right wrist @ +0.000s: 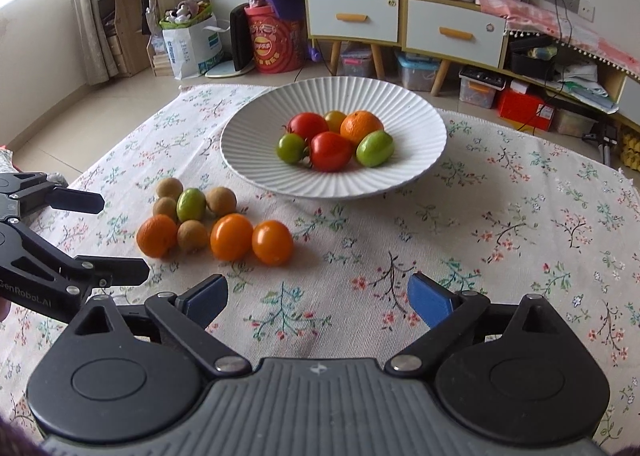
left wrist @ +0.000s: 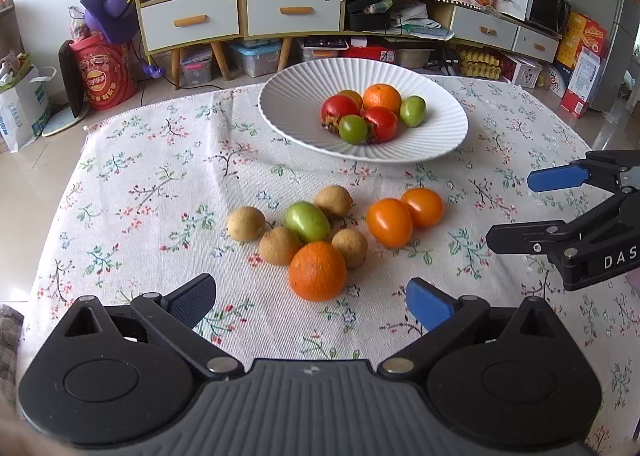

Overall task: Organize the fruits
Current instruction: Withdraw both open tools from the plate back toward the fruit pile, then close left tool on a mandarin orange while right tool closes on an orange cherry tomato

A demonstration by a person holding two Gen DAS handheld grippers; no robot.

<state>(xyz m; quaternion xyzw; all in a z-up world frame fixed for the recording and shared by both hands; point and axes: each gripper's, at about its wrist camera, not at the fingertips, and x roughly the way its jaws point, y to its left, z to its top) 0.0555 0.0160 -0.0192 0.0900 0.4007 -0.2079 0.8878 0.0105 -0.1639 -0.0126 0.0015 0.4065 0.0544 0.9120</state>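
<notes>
Floral-clothed table: beyond the white plate, a red tub's writing blurs. Left hand-held gripper, lettered "GenRobot.AI", and right hand-held gripper, cut off at "DAS", both gape empty.

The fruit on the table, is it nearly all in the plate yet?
About halfway. Done: six fruits sit in the white plate. In hand: nothing; the left tool and right tool are both open and empty. Left on the cloth: an orange, two orange tomatoes, a green fruit and four small brown fruits.
</notes>
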